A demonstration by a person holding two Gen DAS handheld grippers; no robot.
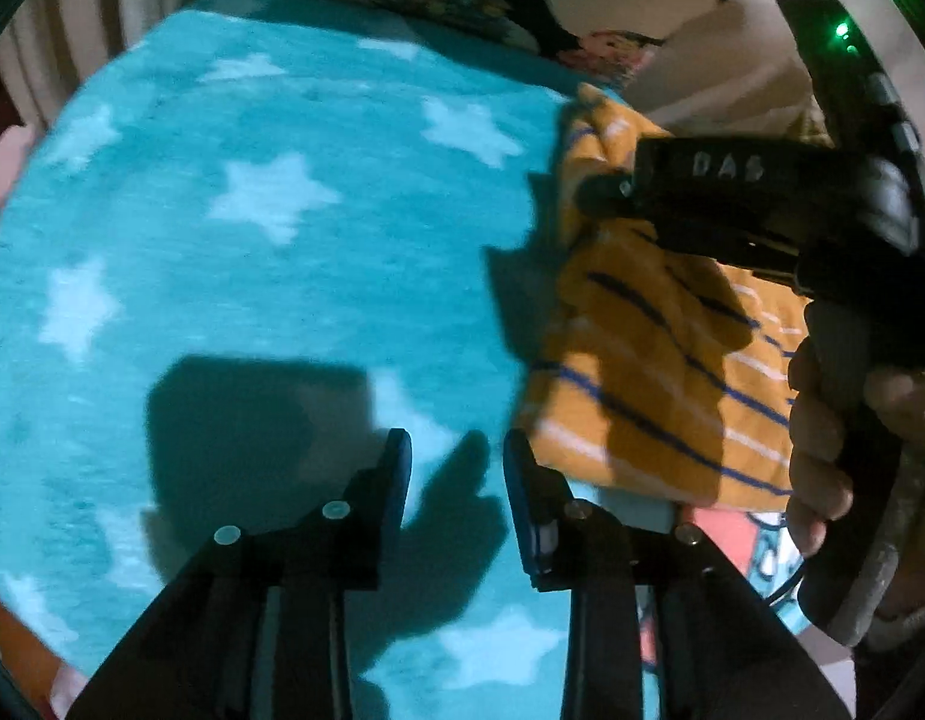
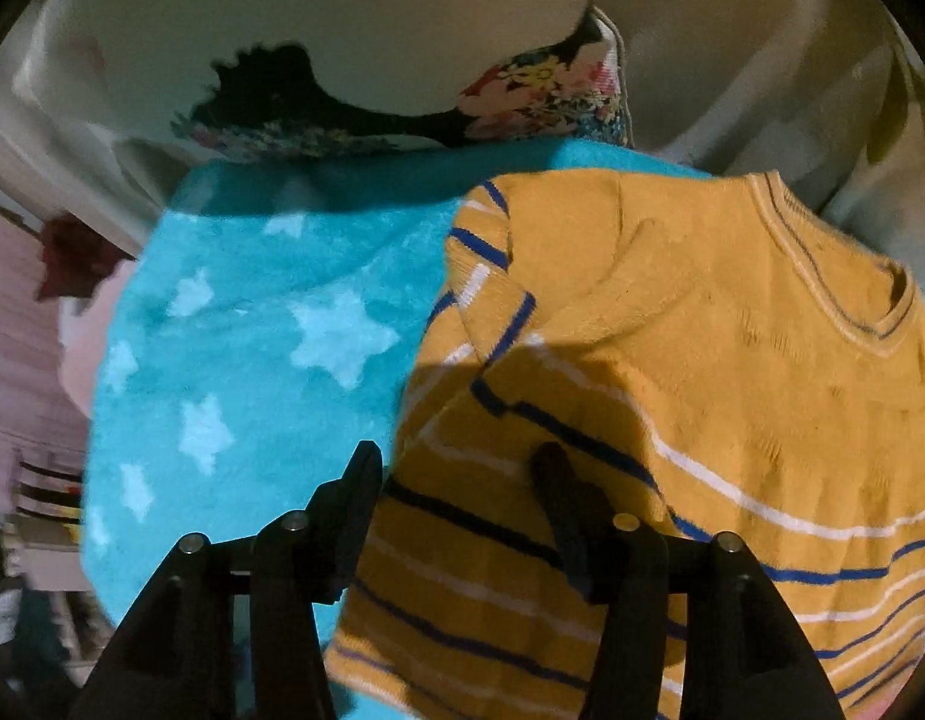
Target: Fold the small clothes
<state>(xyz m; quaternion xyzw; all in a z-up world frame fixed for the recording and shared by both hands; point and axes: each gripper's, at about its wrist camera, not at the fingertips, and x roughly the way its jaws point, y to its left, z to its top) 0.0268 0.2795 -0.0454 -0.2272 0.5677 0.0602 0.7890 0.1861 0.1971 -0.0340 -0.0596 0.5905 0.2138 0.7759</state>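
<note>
A mustard-yellow shirt (image 2: 672,360) with blue and white stripes lies on a teal star-print blanket (image 2: 252,330), its ribbed collar (image 2: 846,312) at the upper right. My right gripper (image 2: 459,468) stands open right over the shirt's left edge, one finger above the blanket and the other above the striped cloth. In the left wrist view the shirt (image 1: 654,372) lies at the right, under the right gripper's black body (image 1: 732,192), which a hand (image 1: 822,450) holds. My left gripper (image 1: 456,456) is open above the bare blanket (image 1: 252,270), its right finger beside the shirt's lower corner, nothing between the jaws.
A dark floral cushion (image 2: 552,96) lies past the blanket's far edge, against pale fabric. Pink cloth (image 2: 24,330) and stacked striped items (image 2: 48,492) sit off the blanket's left side. A coral printed fabric (image 1: 720,540) shows below the shirt.
</note>
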